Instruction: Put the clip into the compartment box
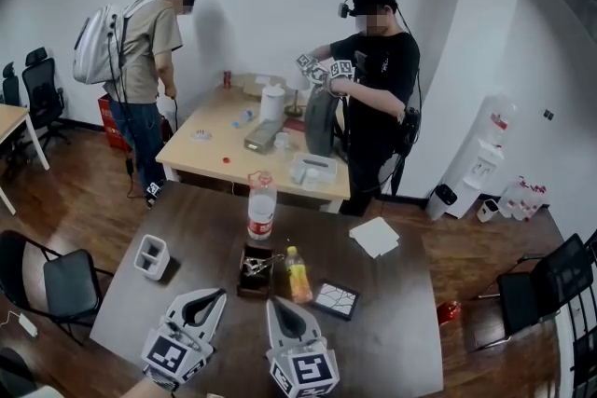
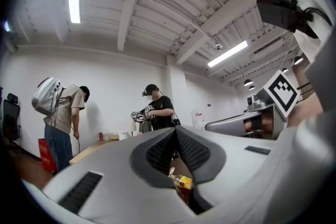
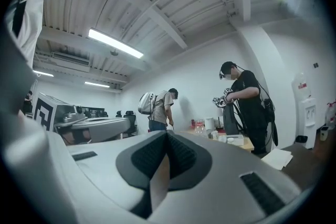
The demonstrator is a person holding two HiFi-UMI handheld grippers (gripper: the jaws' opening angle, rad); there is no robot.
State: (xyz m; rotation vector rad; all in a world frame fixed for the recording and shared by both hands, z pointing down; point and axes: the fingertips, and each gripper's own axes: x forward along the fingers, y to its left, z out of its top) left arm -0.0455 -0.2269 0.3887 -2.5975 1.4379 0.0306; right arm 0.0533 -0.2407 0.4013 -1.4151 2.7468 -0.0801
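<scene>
On the dark table [image 1: 392,340] stands a dark brown open box [image 1: 255,271] with shiny metal clips [image 1: 254,267] inside. A white box with two compartments [image 1: 152,256] sits to its left. My left gripper [image 1: 220,294] hovers near the table's front edge, pointing at the brown box, jaws shut and nothing between them. My right gripper [image 1: 276,301] is beside it, just short of the brown box, also shut and empty. In the left gripper view the fingertips [image 2: 174,128] meet, and the yellow bottle [image 2: 182,182] shows through the gap below. The right gripper's fingertips [image 3: 167,132] meet too.
A clear bottle with a red label [image 1: 261,205] stands behind the brown box, and a small yellow bottle [image 1: 298,275] right of it. A dark tile [image 1: 335,300] and white paper [image 1: 374,236] lie further right. Two people [image 1: 378,89] stand at a wooden table [image 1: 210,154] beyond. A black chair [image 1: 65,284] stands at left.
</scene>
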